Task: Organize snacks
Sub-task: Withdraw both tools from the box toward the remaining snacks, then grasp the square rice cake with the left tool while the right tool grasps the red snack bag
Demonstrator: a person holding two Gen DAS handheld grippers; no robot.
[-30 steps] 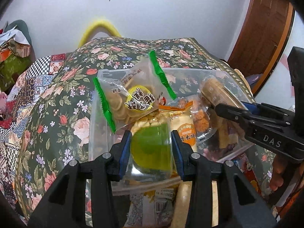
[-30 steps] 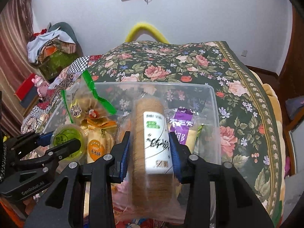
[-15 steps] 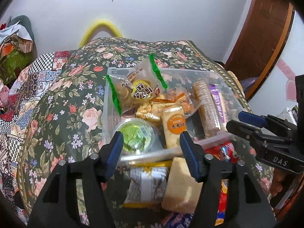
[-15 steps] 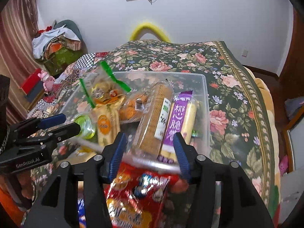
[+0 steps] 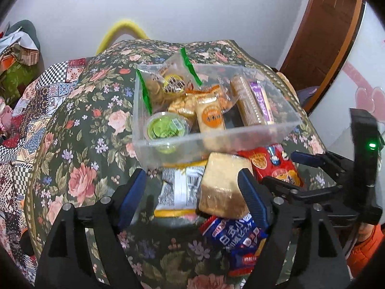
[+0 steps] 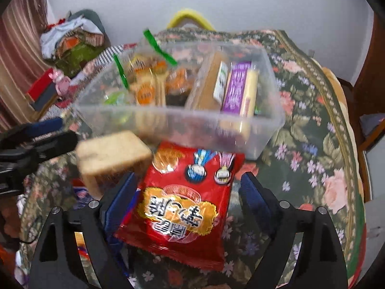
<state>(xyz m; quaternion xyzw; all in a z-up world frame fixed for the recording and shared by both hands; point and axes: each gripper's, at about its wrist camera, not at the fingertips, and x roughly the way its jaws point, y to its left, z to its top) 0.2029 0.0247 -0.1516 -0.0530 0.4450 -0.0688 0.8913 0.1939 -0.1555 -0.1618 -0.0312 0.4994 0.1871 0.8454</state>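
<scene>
Nearest in the left wrist view, the left gripper (image 5: 192, 192) has its blue-padded fingers spread apart; its jaws have just been opening, and they grasp nothing. A beige wrapped cake slice (image 5: 225, 185) lies between the fingers, close against the right pad, with a yellow-edged packet (image 5: 179, 190) flat beside it on the left and a blue snack packet (image 5: 237, 240) tucked under its near end. In the right wrist view, the right gripper (image 6: 189, 197) is likewise released, its jaws having just been opening, and a red snack bag (image 6: 179, 207) with gold lettering lies loose between its fingers on the floral bedspread (image 6: 310, 144). The left pad looks close to the bag's edge; the right pad stands clear of it. Just beyond these loose snacks sits a clear plastic bin (image 5: 216, 139) on the bed. Inside it, from left to right, are a green jelly cup (image 5: 166, 130), an orange-labelled packet (image 5: 210, 118), a brown roll of biscuits (image 5: 247, 103) and a purple-wrapped bar (image 5: 261, 101). A green-edged biscuit bag (image 5: 168, 84) leans at the far left corner. A white wall (image 5: 216, 12) stands behind the bed.
</scene>
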